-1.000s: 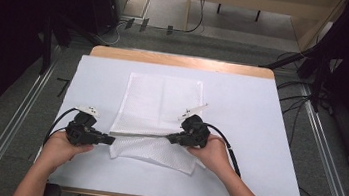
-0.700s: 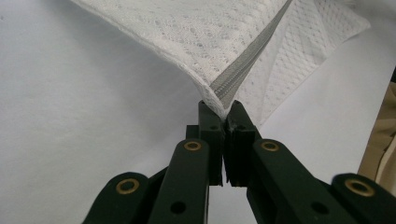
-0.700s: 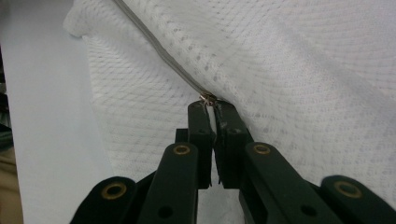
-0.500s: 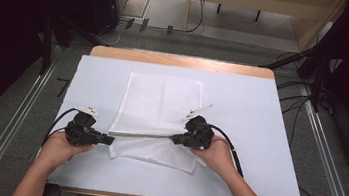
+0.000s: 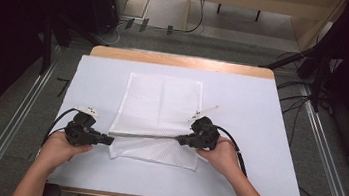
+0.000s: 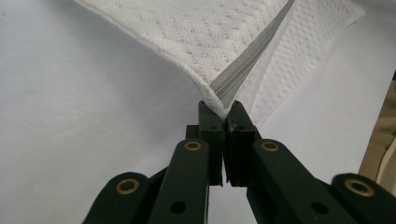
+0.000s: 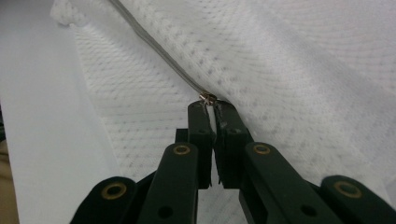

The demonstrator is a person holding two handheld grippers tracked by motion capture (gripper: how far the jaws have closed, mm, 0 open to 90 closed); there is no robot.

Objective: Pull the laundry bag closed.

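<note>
**Both tongs clamped on zipper line of white mesh bag**

Near edge of the surface: person's forearms come in from below, one hand on each tool. Left tongs sit toward the near-left corner, pointing right. Right tongs sit right of centre, pointing left. The two face each other along one line.

Left tongs: jaws pressed together, pinching the end corner of the mesh bag right where the grey zipper runs into the tips. Fabric rises from the grip, lifted off the surface at that corner.

Right tongs: jaws closed narrow on the small metal zipper slider, a white tab caught between the pads. Zipper tape runs away from the tips, taut.

Mesh bag: white, roughly rectangular, lies in the middle of the surface, slightly nearer the left edge than the right. Its near portion is folded or pulled up along the zipper, which stretches straight between the two tongs. A strip of mesh lies flat on the near side of that line; the bigger part spreads flat toward the far edge, with a centre crease.

Black cable trails from each tool back toward the person. The far edge of the surface shows a wooden strip; floor and dark gear lie beyond.
</note>
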